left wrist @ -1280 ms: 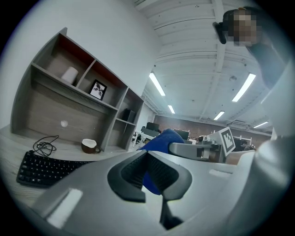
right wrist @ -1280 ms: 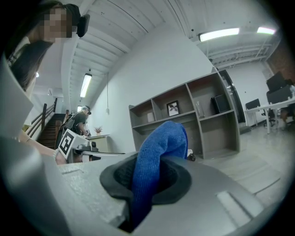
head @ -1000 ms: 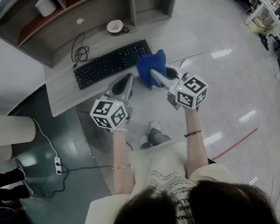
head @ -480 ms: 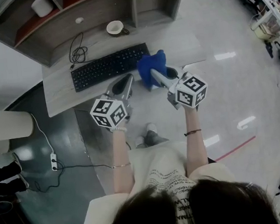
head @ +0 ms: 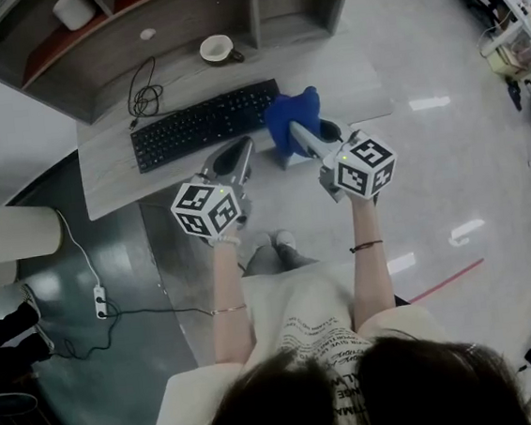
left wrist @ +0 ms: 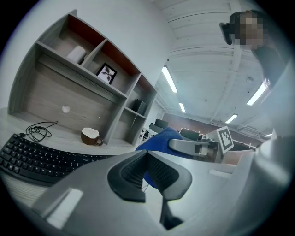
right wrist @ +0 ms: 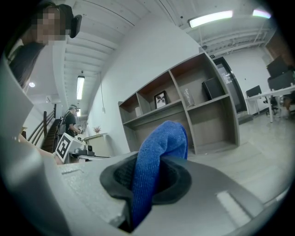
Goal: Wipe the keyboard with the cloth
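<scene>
Cloth (head: 290,117) sits pinched in the right gripper (head: 303,139) near the desk's (head: 116,185) front edge, just beside the keyboard's (head: 201,124) right end; left gripper (head: 234,159) clenched, empty.

Head view looks down; gripper views apparently share cloth (head: 292,119), shelf (head: 180,22).

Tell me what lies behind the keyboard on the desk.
A coiled black cable and a cup, then the shelf unit. The blue cloth in the right tongs hides the desk by the keyboard's right end.
</scene>
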